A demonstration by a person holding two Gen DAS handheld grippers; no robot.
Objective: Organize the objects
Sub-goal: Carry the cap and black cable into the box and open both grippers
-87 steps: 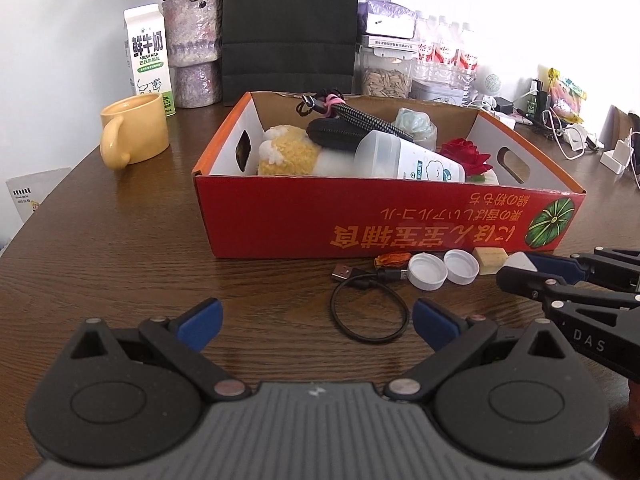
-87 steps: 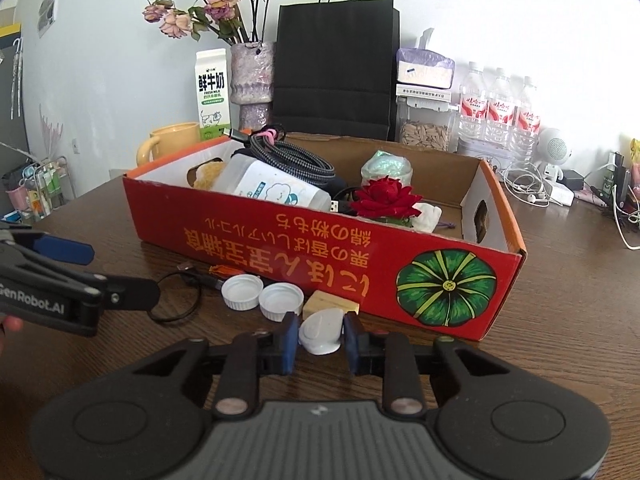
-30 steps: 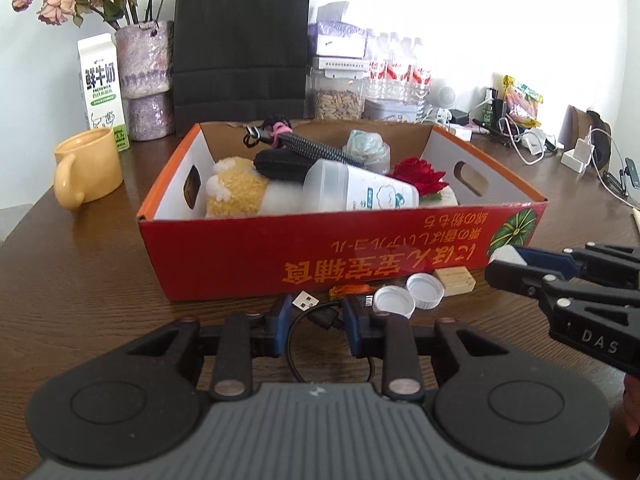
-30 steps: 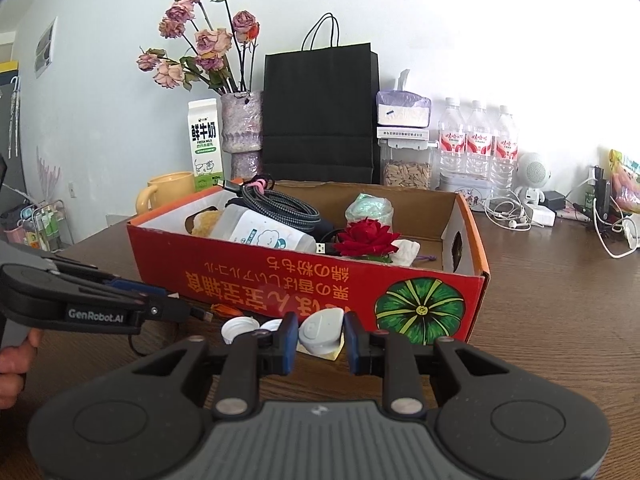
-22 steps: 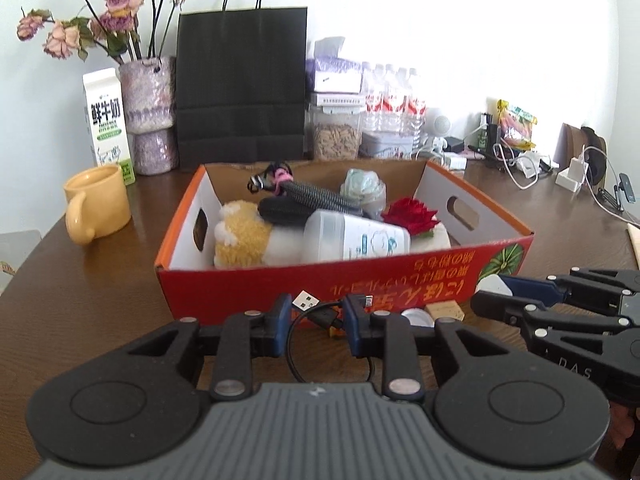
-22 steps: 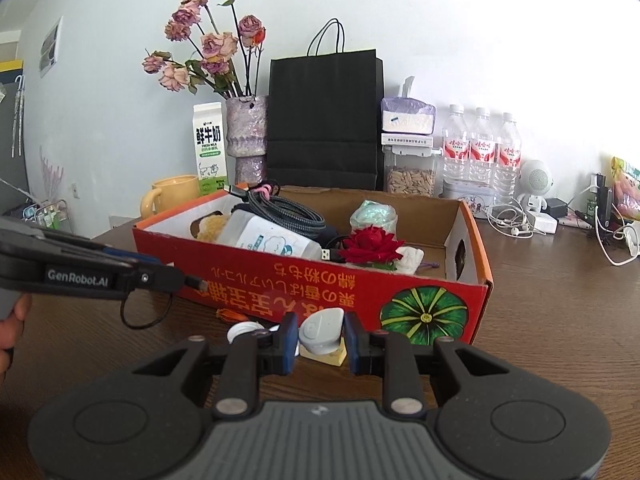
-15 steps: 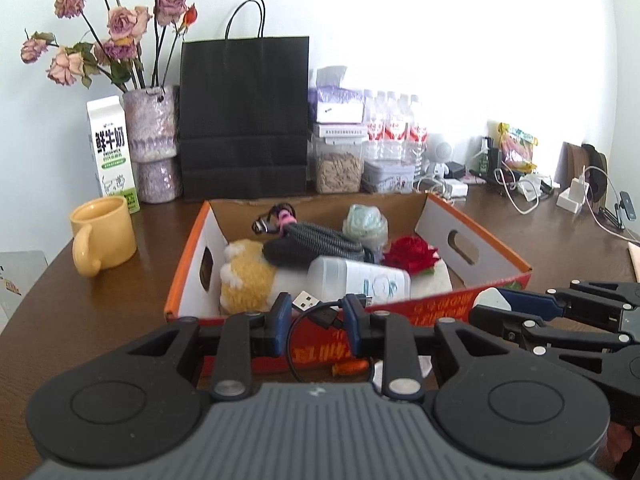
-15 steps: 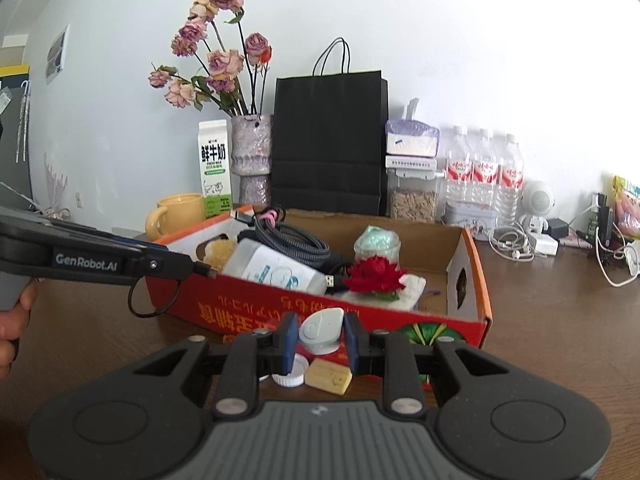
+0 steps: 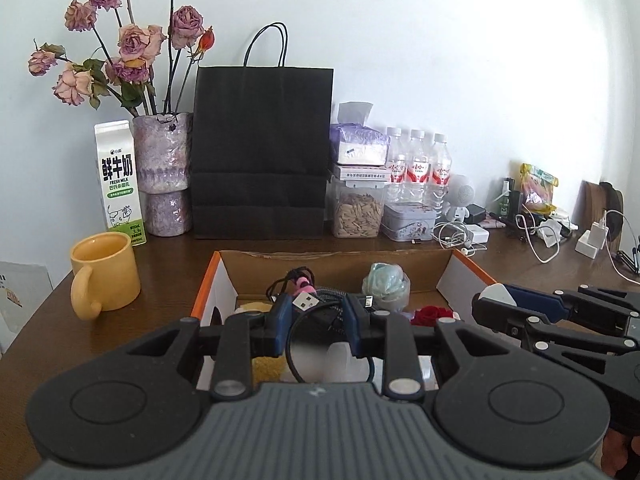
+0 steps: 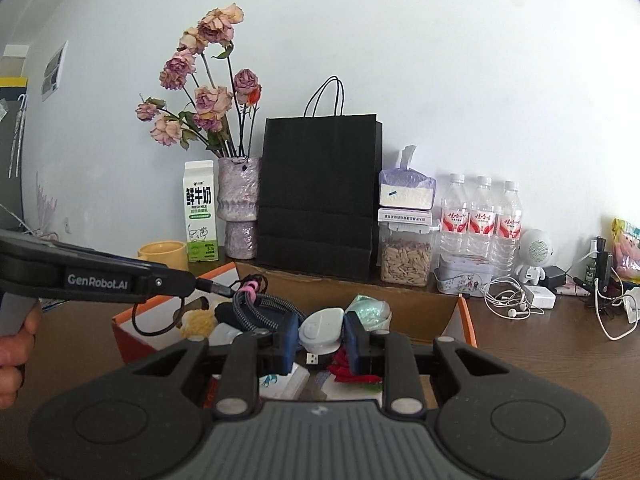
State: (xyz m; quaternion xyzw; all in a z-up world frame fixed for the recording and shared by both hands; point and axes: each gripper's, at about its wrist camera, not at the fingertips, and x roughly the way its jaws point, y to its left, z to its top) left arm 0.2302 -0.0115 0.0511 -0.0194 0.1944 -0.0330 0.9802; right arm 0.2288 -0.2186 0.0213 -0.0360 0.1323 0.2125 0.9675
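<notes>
Both grippers are now lifting off the table over the red cardboard box (image 10: 136,326): I'm carrying the black USB cable (image 9: 306,303) pinched in my left gripper (image 9: 315,330) and the white oval case (image 10: 321,329) pinched in my right gripper (image 10: 321,338), both ready for dropping in.

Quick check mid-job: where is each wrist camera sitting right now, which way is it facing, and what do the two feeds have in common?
Left wrist: on the left gripper, above the box, facing the back wall; it grips a black USB cable, right gripper alongside.
Right wrist: on the right gripper, same heading; it grips a white oval piece, left gripper and hand at left.
Shared: box, black bag, milk carton.
</notes>
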